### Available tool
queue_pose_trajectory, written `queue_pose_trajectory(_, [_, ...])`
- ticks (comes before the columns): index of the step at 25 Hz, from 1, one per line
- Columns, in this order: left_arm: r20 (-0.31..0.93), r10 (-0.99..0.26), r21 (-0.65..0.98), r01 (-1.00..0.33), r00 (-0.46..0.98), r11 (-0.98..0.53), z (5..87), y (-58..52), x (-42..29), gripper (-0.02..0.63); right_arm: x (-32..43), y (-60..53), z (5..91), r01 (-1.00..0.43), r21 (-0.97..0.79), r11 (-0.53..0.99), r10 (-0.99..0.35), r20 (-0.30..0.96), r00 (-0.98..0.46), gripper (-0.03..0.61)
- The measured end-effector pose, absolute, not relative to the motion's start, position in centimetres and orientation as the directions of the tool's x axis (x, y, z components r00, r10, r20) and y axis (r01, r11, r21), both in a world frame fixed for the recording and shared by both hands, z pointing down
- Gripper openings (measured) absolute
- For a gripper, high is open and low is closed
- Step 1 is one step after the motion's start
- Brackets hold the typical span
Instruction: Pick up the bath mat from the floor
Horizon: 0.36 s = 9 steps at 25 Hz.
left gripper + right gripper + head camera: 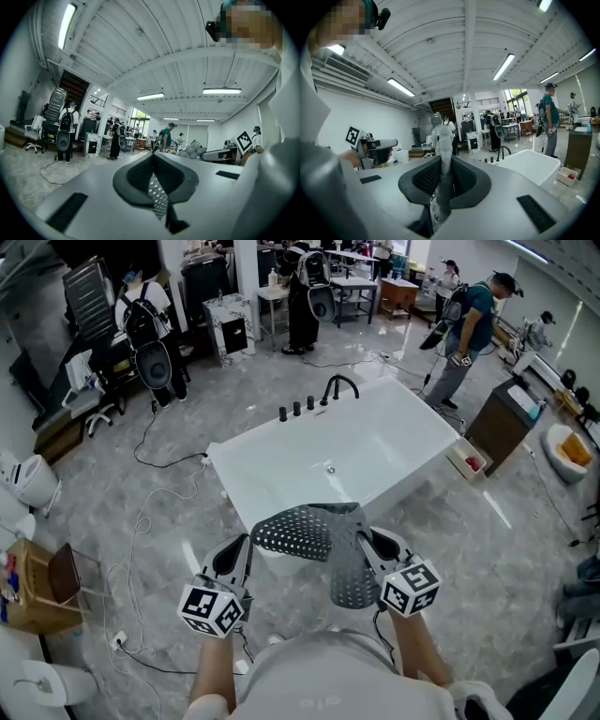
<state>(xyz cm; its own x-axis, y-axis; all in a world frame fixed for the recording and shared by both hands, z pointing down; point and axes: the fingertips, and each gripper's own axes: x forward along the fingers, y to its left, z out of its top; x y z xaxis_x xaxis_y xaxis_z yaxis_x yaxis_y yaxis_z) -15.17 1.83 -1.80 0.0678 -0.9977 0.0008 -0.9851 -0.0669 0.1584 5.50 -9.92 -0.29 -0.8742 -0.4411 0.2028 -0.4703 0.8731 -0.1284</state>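
The grey perforated bath mat (302,531) hangs in the air in front of me, off the floor, stretched between both grippers above the near rim of the white bathtub (375,442). My left gripper (244,554) is shut on the mat's left edge; in the left gripper view a thin dotted strip of mat (158,199) shows pinched between its jaws. My right gripper (375,549) is shut on the right side, where a flap of mat droops down. In the right gripper view a thick folded ridge of mat (442,140) rises from between the closed jaws.
A black faucet (339,385) and knobs stand on the tub's far rim. Cables (141,521) trail over the marble floor at left, near a cardboard box (37,587) and a toilet (33,482). A dark cabinet (506,423) stands at right. People (469,324) stand at the back.
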Motion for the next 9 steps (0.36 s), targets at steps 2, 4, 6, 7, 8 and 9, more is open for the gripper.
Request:
queue_pose_trajectory(2, [0.001,-0.997,0.16,-0.985,0.071,-0.07,-1.6,1.81,-15.05,0.017,5.62,-9.86,-0.15,-0.472,-0.134,0.871,-0.443,0.201,-0.874,0.072])
queue_pose_trajectory(4, [0.002,-0.997,0.162,-0.984,0.074,-0.073,-1.3,1.79,-14.92,0.016,5.69,-9.79,0.07,-0.474,-0.136,0.87,-0.444,0.2,-0.873,0.072])
queue_pose_trajectory(6, [0.003,-0.997,0.162,-0.984,0.077,-0.075,-1.12,1.65,-14.72,0.016,5.84,-9.85,0.21,-0.475,-0.137,0.869,-0.445,0.201,-0.873,0.072])
queue_pose_trajectory(7, [0.004,-0.997,0.163,-0.984,0.078,-0.077,-1.1,1.55,-14.59,0.015,5.94,-9.93,0.23,-0.475,-0.138,0.869,-0.445,0.202,-0.872,0.072])
queue_pose_trajectory(8, [0.005,-0.997,0.163,-0.984,0.08,-0.078,-1.11,1.44,-14.47,0.016,6.05,-10.01,0.23,-0.476,-0.138,0.868,-0.446,0.203,-0.872,0.072])
queue_pose_trajectory(9, [0.005,-0.997,0.163,-0.983,0.082,-0.08,-1.13,1.33,-14.34,0.015,6.16,-10.1,0.22,-0.477,-0.138,0.868,-0.447,0.203,-0.871,0.072])
